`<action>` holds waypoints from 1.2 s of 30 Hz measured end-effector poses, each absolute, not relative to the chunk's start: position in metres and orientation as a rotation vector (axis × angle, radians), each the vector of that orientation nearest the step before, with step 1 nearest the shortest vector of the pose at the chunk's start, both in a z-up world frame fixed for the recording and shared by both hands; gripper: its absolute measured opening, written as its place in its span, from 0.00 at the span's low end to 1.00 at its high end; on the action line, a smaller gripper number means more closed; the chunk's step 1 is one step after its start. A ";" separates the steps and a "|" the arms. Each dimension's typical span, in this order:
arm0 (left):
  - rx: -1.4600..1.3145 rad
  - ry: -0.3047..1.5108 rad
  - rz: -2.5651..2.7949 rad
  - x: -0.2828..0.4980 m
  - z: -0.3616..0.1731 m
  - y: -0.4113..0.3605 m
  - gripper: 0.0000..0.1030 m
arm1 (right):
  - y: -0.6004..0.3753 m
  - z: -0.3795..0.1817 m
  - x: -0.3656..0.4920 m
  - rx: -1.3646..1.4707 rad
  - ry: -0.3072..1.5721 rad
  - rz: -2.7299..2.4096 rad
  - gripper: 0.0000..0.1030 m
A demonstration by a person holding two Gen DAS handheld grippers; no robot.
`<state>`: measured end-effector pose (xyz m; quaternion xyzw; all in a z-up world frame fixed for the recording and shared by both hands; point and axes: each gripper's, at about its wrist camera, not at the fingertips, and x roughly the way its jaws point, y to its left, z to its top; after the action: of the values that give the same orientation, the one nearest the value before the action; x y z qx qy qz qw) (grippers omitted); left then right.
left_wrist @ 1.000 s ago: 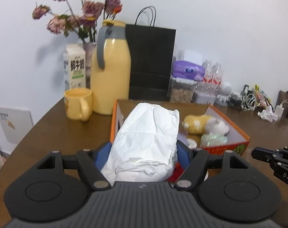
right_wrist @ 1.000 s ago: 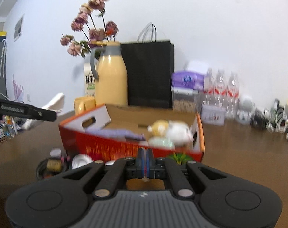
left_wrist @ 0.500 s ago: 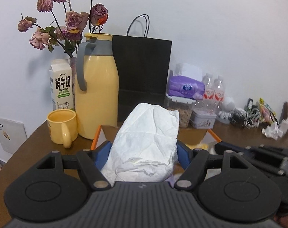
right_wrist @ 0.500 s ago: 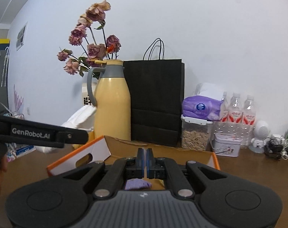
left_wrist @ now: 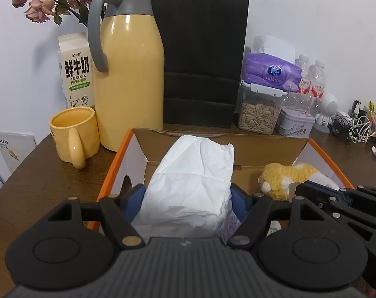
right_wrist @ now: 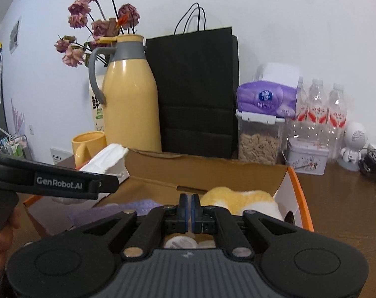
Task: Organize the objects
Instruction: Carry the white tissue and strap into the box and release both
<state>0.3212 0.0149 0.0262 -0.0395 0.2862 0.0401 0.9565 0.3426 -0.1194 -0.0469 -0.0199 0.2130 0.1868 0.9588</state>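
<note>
Both wrist views close above carton [left_wrist: 250,146] (shared), facing wall

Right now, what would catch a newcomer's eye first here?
Probably the white crumpled packet clamped in the left gripper, held over the open orange cardboard box. Behind the box stand a tall yellow jug and a black paper bag against the wall; a fluffy yellow toy lies inside the box.

Left hand-held gripper [left_wrist: 188,198] clamping white tissue pack [left_wrist: 193,181], over orange box [left_wrist: 118,159], plush toy [left_wrist: 282,178] inside
</note>
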 end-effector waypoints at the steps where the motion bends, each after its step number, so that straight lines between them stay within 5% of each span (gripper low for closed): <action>1: -0.076 0.578 0.083 0.320 0.026 0.014 0.73 | -0.119 -0.048 0.342 -0.045 0.434 0.380 0.02; 5: -0.063 0.545 0.085 0.312 0.029 0.011 0.84 | -0.117 -0.047 0.337 -0.055 0.438 0.377 0.07; 8: -0.055 0.497 0.093 0.304 0.034 0.012 1.00 | -0.118 -0.044 0.333 -0.059 0.429 0.355 0.21; 12: -0.059 0.467 0.100 0.296 0.037 0.014 1.00 | -0.121 -0.040 0.328 -0.054 0.400 0.317 0.74; 15: -0.082 0.469 0.108 0.295 0.035 0.018 1.00 | -0.122 -0.037 0.325 -0.048 0.385 0.294 0.93; 19: -0.090 0.469 0.112 0.295 0.035 0.020 1.00 | -0.123 -0.036 0.324 -0.049 0.392 0.287 1.00; 36: -0.115 0.406 0.089 0.257 0.060 0.024 1.00 | -0.130 -0.008 0.285 -0.070 0.312 0.299 1.00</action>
<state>0.2566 0.0237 0.0604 -0.0572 0.2013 0.0443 0.9768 0.2848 -0.1299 -0.0079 -0.0347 0.1545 0.1484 0.9762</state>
